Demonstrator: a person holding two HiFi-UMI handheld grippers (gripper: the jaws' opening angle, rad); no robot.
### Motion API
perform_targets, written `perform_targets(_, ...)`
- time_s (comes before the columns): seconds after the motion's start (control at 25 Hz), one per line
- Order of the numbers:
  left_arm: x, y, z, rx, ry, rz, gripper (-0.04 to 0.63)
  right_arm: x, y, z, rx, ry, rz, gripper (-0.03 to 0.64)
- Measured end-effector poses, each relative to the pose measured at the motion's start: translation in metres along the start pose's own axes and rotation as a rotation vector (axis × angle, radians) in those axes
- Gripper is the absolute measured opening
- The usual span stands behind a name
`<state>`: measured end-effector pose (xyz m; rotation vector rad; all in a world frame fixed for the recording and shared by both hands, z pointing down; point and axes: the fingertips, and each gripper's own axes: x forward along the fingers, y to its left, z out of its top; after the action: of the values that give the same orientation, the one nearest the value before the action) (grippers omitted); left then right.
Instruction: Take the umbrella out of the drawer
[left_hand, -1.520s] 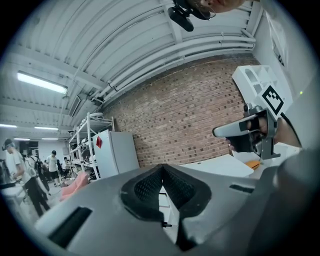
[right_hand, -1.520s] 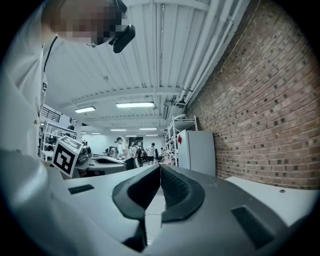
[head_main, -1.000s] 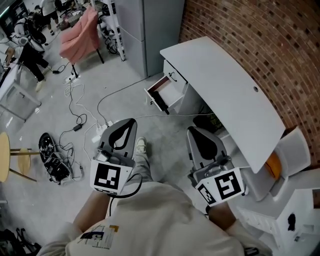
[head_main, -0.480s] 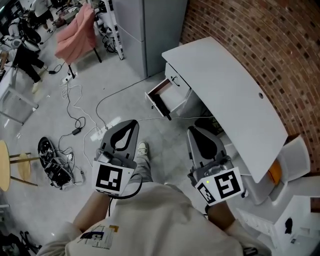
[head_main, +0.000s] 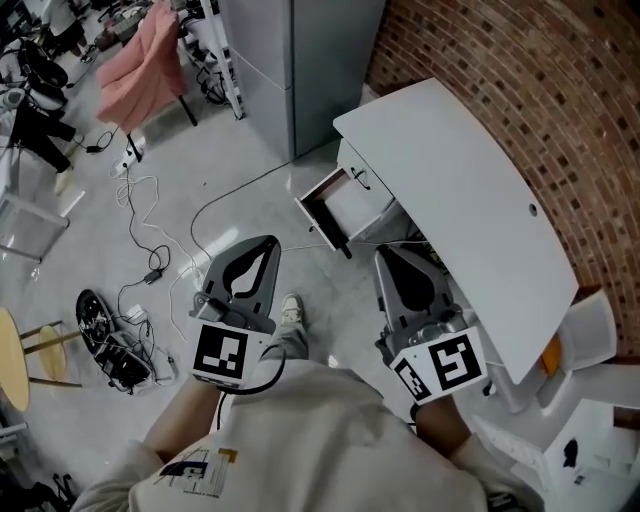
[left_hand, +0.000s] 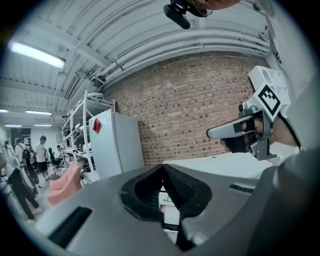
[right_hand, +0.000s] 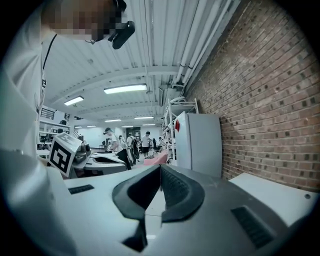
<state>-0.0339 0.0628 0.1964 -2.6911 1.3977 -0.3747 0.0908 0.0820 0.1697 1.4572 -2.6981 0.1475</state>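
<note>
Head view: the smooth white desk (head_main: 450, 170) and its pulled-out drawer (head_main: 338, 207) have slid closer as I walk up, left claw (head_main: 268, 243) and right claw (head_main: 386, 254) out front, and no umbrella shows in that boxy drawer yet, so the reach is still to come. Left gripper view: my ribbed black pads (left_hand: 182, 187) are pressed together on nothing, rough brick wall (left_hand: 200, 115) ahead. Right gripper view: same again, jaws closed and empty, flat desk top off to the right.
</note>
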Motion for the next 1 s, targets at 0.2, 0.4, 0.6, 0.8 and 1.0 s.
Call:
perform_targets(0.2,0.038,0.05,-0.006,-0.008,0.005,-0.033,0.008,0.065,-0.013,0.01,-0.01,0.007,-0.024,0.008)
perform_targets(0.4,0.069,0.093,-0.004,-0.001,-0.025,-0.053,0.008,0.114,-0.025,0.019,-0.024,0.016,-0.049,0.008)
perform_targets(0.6,0.089,0.117,-0.012,-0.02,-0.03,-0.056,0.008,0.144,-0.033,0.018,-0.038,0.038,-0.058,0.008)
perform_targets(0.8,0.102,0.124,-0.021,-0.034,-0.01,-0.06,0.008,0.162,-0.043,0.014,-0.041,0.061,-0.055,0.008)
perform_targets(1.0,0.12,0.124,-0.028,-0.065,0.033,-0.036,0.008,0.172,-0.063,0.01,-0.034,0.073,-0.03,0.009)
